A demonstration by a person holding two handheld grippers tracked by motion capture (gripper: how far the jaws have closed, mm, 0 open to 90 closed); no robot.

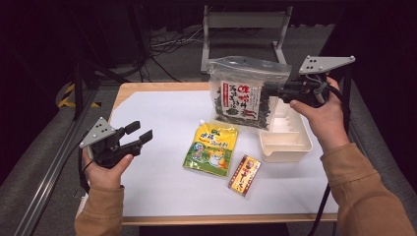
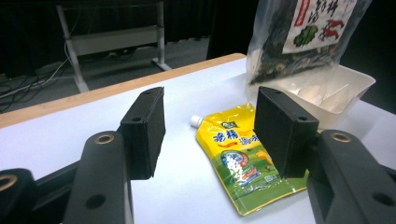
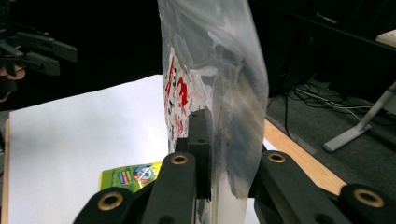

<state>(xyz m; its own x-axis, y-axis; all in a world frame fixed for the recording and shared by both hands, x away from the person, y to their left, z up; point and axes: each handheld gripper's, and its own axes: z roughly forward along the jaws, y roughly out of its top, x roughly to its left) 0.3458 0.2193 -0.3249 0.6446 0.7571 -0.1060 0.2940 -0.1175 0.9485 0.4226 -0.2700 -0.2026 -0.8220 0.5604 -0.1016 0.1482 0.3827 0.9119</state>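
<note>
My right gripper (image 1: pixel 273 91) (image 3: pixel 219 140) is shut on the side edge of a clear bag of dark dried greens (image 1: pixel 243 96) (image 3: pixel 210 70) with a red and white label. It holds the bag upright in the air above the white tray (image 1: pixel 287 143). The bag (image 2: pixel 303 37) also hangs at the top right of the left gripper view. My left gripper (image 1: pixel 140 132) (image 2: pixel 210 100) hovers open over the left of the table, nothing between its jaws. A yellow and green spouted pouch (image 1: pixel 211 149) (image 2: pixel 240 158) (image 3: pixel 133 175) lies flat ahead of it, mid-table.
A small red and yellow packet (image 1: pixel 245 174) lies right of the pouch, near the front edge. The white tray (image 2: pixel 345 93) sits at the right of the white table sheet (image 1: pixel 162 113). A metal stand (image 1: pixel 243 24) is on the floor behind the table.
</note>
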